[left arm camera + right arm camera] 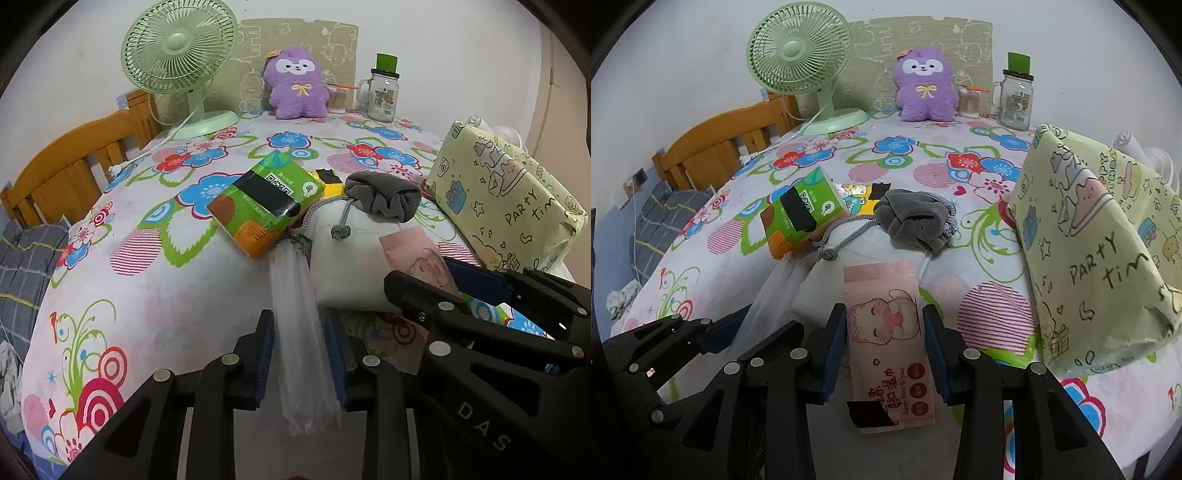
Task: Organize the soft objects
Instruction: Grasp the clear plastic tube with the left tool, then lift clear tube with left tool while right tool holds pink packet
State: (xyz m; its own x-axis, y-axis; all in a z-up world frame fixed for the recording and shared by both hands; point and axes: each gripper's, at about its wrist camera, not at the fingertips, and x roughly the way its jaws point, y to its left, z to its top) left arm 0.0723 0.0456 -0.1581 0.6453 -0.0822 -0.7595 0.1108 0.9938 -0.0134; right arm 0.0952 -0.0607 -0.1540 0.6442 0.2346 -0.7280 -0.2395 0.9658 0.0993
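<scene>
My left gripper (pixel 299 332) is shut on a long clear plastic bag (pixel 299 369) that lies on the flowered cloth (pixel 166 295). My right gripper (pixel 884 325) is shut on a pink wet-wipes pack (pixel 886 332) with a cat drawing. In the left wrist view the right gripper (pixel 424 273) shows at the right with the pink pack (pixel 417 254) in it. Past both grippers lie a green tissue pack (pixel 266 203), a grey drawstring pouch (pixel 384 195) and a white soft pack (pixel 354 258) under the pouch's cord. A purple plush toy (pixel 297 85) sits upright at the far edge.
A box wrapped in pale yellow party paper (pixel 1097 258) stands close on the right. At the back are a green desk fan (pixel 801 59), a glass jar (pixel 1015 99) and a tub of cotton swabs (pixel 969 101). A wooden rail (pixel 66 166) and plaid bedding (pixel 22 266) lie off the left edge.
</scene>
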